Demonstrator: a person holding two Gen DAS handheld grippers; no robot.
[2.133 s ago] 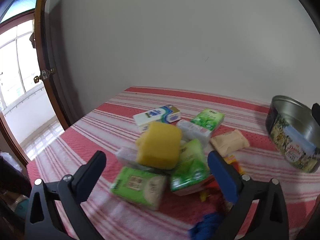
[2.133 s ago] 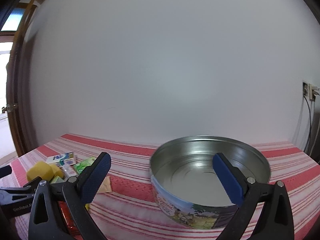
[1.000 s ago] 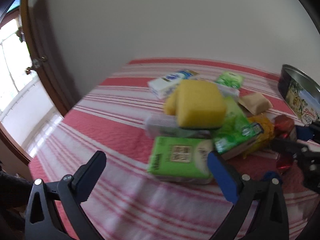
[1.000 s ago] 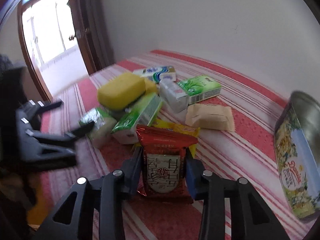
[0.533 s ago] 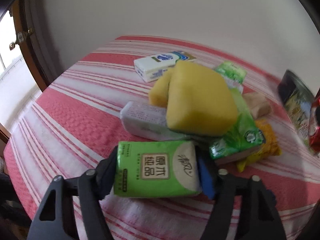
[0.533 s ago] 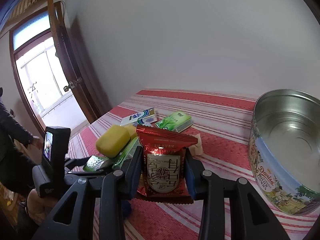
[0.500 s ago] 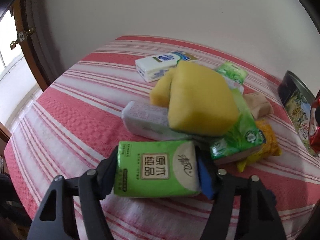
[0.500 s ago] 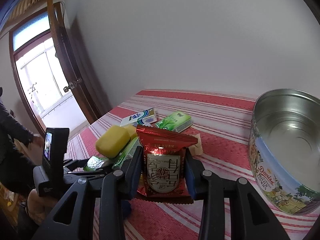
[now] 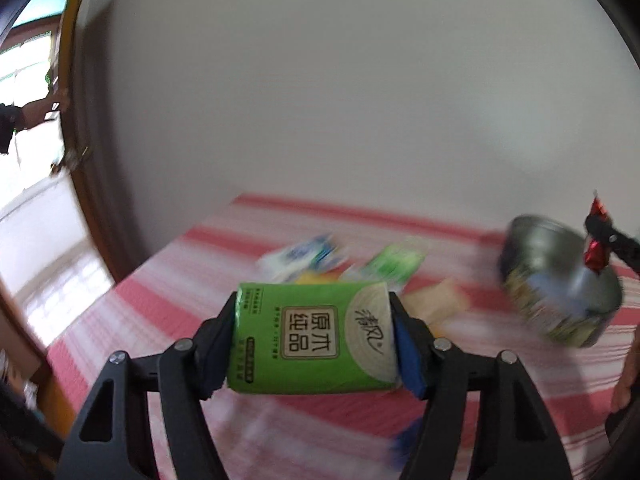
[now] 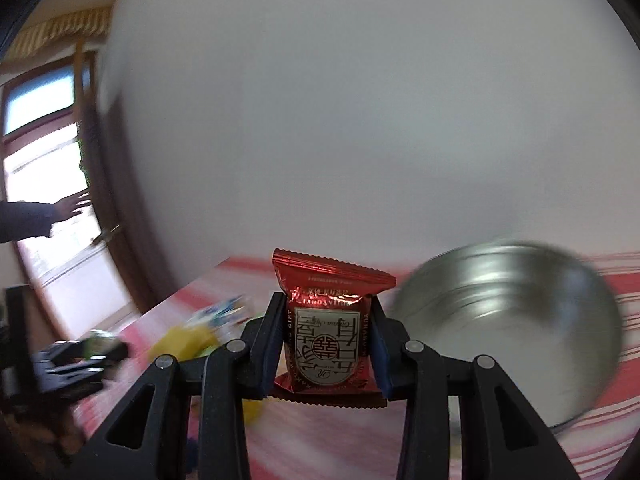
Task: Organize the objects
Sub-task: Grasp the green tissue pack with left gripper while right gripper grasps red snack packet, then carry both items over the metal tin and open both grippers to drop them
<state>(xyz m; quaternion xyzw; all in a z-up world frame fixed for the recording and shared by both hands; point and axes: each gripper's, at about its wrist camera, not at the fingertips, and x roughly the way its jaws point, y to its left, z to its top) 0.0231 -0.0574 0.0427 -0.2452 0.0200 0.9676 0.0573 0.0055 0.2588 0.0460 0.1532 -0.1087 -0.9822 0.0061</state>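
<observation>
Both packs lifted: tissue pack (image 9: 312,342), snack packet (image 10: 327,328); tin (image 10: 516,328) blurred.

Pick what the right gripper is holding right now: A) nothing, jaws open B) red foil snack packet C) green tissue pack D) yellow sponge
B: in the right wrist view the right gripper is clamped on the red foil snack packet, pads pressing both its sides; the green tissue pack sits in the left gripper instead.
</observation>
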